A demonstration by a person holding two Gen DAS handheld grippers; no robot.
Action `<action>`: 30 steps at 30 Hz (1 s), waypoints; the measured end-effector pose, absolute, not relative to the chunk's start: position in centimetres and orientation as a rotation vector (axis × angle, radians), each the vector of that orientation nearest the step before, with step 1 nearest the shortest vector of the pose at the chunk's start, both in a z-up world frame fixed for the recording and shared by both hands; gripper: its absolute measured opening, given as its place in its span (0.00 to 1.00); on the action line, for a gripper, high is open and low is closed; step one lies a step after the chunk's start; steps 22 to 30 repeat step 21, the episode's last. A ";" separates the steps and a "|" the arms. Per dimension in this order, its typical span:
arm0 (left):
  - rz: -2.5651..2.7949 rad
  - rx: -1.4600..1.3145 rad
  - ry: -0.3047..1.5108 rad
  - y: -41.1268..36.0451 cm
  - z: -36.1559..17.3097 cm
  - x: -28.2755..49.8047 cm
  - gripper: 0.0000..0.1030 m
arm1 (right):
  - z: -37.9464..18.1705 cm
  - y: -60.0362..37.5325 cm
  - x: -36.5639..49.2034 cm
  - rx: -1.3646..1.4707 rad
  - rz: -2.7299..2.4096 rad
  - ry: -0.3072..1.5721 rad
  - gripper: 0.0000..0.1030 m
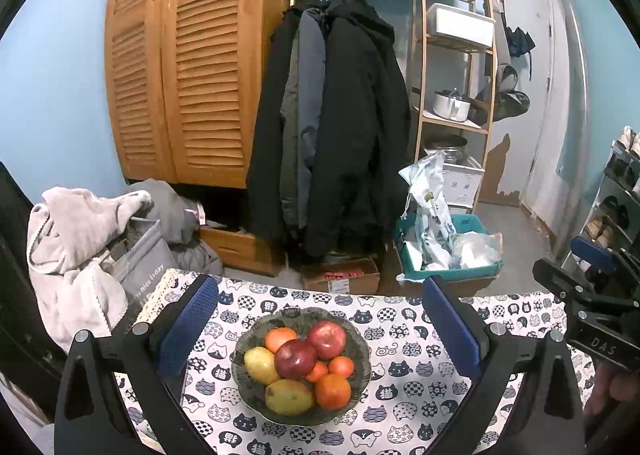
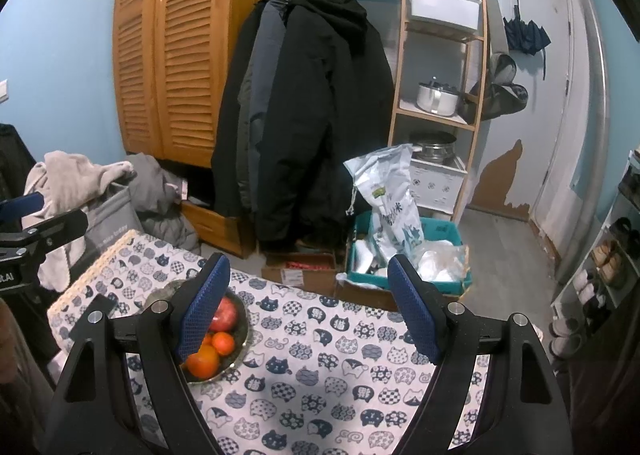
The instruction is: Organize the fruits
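Observation:
A dark glass bowl [image 1: 362,339] sits on the cat-print tablecloth [image 1: 404,383]. It holds two red apples [image 1: 295,358], several oranges [image 1: 333,391] and two yellow-green fruits [image 1: 289,396]. My left gripper [image 1: 320,325] is open and empty, hovering above the bowl with the fruit between its blue pads [image 1: 188,327]. My right gripper [image 2: 308,305] is open and empty over bare cloth [image 2: 320,367], right of the bowl [image 2: 242,339]. Its left pad [image 2: 204,307] hides part of the bowl. The right gripper also shows at the right edge of the left wrist view [image 1: 592,295].
Beyond the table's far edge stand a wooden louvred wardrobe [image 1: 180,67], hanging dark coats [image 1: 332,127], a shelf rack with pots [image 1: 456,95], a teal crate with bags [image 1: 448,247] and a cardboard box [image 1: 344,279]. Laundry is piled at the left [image 1: 80,247].

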State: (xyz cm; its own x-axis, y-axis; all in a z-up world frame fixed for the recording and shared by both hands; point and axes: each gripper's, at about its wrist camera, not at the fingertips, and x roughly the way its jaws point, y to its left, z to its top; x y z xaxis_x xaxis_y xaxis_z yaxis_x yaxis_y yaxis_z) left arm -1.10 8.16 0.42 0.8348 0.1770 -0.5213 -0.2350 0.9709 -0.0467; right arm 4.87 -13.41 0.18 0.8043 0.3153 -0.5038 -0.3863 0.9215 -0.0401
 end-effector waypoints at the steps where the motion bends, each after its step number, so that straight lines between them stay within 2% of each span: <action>1: 0.218 -0.110 0.543 8.2 0.4 -1.0 0.99 | 0.2 -13.4 4.9 -0.144 0.376 0.514 0.77; 30: 0.216 -0.074 0.539 8.6 0.4 -1.0 0.99 | 0.3 -13.4 4.8 -0.142 0.376 0.515 0.77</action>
